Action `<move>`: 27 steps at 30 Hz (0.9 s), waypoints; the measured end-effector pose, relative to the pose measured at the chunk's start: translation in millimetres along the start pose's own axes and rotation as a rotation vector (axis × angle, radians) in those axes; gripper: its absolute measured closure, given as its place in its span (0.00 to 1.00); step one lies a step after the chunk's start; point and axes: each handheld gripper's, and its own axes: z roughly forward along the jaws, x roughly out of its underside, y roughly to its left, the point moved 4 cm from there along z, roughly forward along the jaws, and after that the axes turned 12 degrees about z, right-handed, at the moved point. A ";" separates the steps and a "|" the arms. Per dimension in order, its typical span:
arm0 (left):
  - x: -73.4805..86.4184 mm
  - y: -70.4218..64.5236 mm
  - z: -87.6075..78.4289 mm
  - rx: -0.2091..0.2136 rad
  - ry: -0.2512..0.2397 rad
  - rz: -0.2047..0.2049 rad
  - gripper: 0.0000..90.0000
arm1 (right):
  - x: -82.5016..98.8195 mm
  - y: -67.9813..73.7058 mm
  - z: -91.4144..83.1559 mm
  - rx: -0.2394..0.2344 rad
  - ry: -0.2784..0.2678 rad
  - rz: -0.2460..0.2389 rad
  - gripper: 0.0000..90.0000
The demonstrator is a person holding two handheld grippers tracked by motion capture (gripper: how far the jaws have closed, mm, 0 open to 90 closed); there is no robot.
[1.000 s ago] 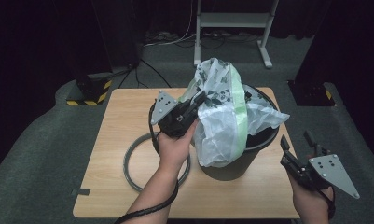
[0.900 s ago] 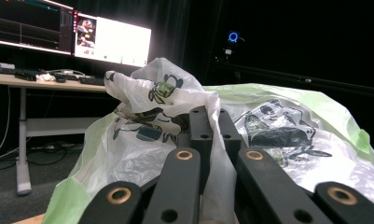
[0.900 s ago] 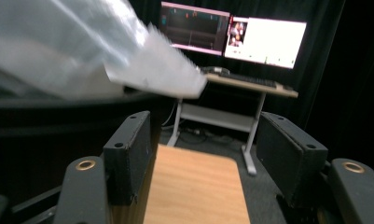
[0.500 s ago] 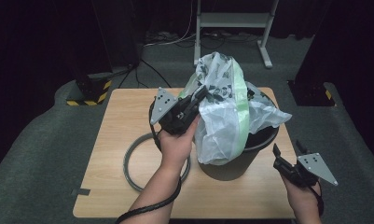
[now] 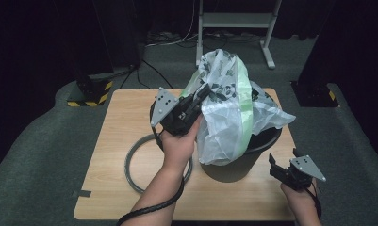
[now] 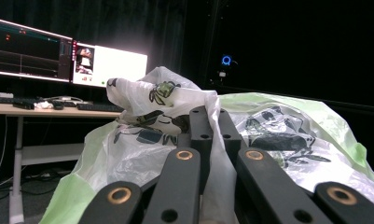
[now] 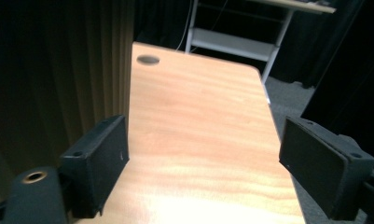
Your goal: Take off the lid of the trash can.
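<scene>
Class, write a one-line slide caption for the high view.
Left gripper pinches the plastic bag above the black bin; right gripper waits open.

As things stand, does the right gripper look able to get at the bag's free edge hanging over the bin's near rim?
Probably yes. The right gripper, jaws open and empty, sits low beside the bin, with nothing between it and the plastic bag, which the left gripper pinches higher up.

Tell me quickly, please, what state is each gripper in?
Left gripper: closed on the plastic bag.
Right gripper: open, holding nothing, fingers just opening.
</scene>
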 end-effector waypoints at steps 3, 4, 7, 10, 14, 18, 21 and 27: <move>0.2 0.6 -1.1 -0.004 -0.011 -0.004 0.99 | 9.6 0.4 4.8 -0.019 0.035 -0.027 0.16; -0.1 0.8 -1.4 -0.004 -0.012 -0.004 0.99 | 13.0 0.4 7.3 -0.014 0.054 -0.030 0.16; -1.8 0.6 -2.4 0.001 -0.032 0.002 0.99 | 20.4 1.5 11.1 -0.030 0.090 -0.031 0.16; -4.1 -0.9 -3.0 0.008 -0.059 0.011 0.99 | 27.4 2.8 15.4 -0.049 0.125 -0.019 0.16; -9.5 -1.7 -1.9 0.004 -0.080 0.017 0.99 | 31.4 2.7 18.8 -0.049 0.149 -0.027 0.16; -17.1 -3.4 1.5 0.006 -0.093 0.026 0.99 | 31.9 0.5 18.3 -0.040 0.142 -0.040 0.16; -20.9 -5.0 4.0 0.010 -0.100 0.035 0.99 | 32.1 -1.1 17.6 -0.033 0.141 -0.042 0.16; -33.8 -7.6 9.2 0.015 -0.132 0.044 0.99 | 32.5 -4.9 16.9 -0.023 0.144 -0.030 0.16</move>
